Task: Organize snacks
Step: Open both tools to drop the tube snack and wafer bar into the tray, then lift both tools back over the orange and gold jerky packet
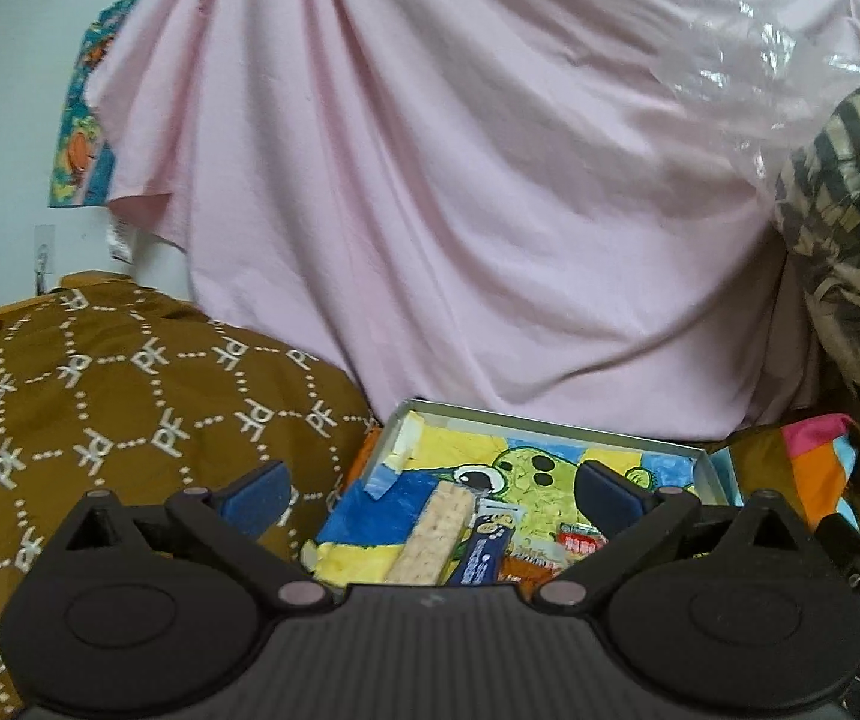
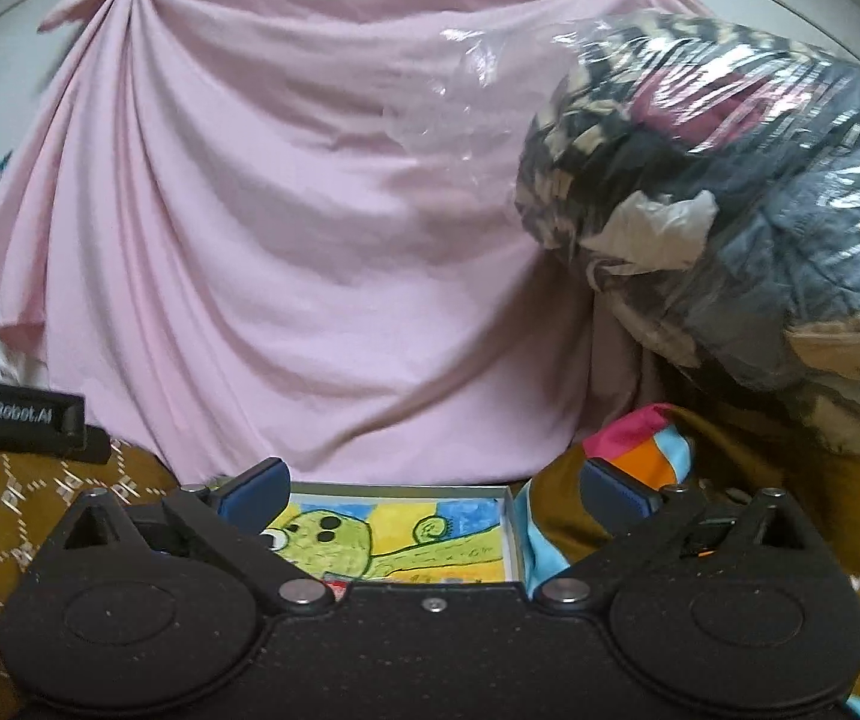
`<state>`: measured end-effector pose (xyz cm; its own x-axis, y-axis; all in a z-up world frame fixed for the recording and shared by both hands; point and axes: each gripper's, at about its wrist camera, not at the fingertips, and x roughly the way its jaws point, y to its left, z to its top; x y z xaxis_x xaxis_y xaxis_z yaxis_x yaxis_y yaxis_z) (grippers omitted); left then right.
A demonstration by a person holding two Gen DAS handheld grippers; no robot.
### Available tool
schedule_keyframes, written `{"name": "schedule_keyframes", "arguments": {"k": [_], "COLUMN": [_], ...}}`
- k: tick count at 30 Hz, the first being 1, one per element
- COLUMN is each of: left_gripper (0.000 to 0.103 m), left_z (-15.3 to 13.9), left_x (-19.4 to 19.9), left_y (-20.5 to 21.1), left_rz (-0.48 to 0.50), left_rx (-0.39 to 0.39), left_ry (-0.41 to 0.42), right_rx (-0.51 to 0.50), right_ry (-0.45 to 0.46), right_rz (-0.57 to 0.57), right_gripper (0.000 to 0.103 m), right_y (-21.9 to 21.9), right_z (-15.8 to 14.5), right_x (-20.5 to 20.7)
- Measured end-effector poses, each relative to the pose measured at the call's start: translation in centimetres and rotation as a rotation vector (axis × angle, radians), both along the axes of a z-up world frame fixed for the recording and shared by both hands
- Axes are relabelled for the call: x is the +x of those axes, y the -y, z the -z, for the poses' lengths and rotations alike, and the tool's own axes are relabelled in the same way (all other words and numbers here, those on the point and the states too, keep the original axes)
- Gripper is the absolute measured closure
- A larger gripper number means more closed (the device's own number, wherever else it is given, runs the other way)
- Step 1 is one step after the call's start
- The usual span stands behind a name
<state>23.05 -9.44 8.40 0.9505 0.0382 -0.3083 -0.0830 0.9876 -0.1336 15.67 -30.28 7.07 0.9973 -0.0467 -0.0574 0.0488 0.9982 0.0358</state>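
Note:
A shallow metal tray (image 1: 490, 417) lined with a green cartoon drawing lies on the brown patterned cloth. In the left wrist view it holds a pale cereal bar (image 1: 433, 531), a dark blue snack bar (image 1: 484, 549) and a small red-and-white packet (image 1: 574, 543). My left gripper (image 1: 430, 495) hovers above the tray's near end, open, with nothing between its blue pads. My right gripper (image 2: 433, 489) is open and empty too, above the same tray (image 2: 508, 516), whose near part its body hides. The left gripper's body (image 2: 15, 414) shows at the left edge of the right wrist view.
A pink sheet (image 1: 460, 180) hangs behind the tray. A clear plastic bag stuffed with clothes (image 2: 748, 228) bulges at the right. Brown cloth with a white lattice print (image 1: 99, 396) covers the surface on the left, and a multicoloured fabric (image 2: 640, 438) lies right of the tray.

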Motion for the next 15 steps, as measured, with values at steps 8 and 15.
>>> {"name": "schedule_keyframes", "arguments": {"k": [8, 15], "left_gripper": [0.0, 0.0], "left_z": [-0.2, 0.4], "left_x": [-5.6, -10.3], "left_y": [-1.4, -2.9], "left_rz": [-0.002, -0.009], "left_rx": [-0.007, -0.008], "left_ry": [0.017, 0.006], "right_rx": [0.098, 0.05], "right_ry": [-0.019, -0.067], "right_rz": [-0.002, -0.029], "right_gripper": [0.001, 0.001], "right_y": [-0.2, -1.6], "right_z": [-0.6, -0.1], "right_x": [-5.3, -10.0]}}
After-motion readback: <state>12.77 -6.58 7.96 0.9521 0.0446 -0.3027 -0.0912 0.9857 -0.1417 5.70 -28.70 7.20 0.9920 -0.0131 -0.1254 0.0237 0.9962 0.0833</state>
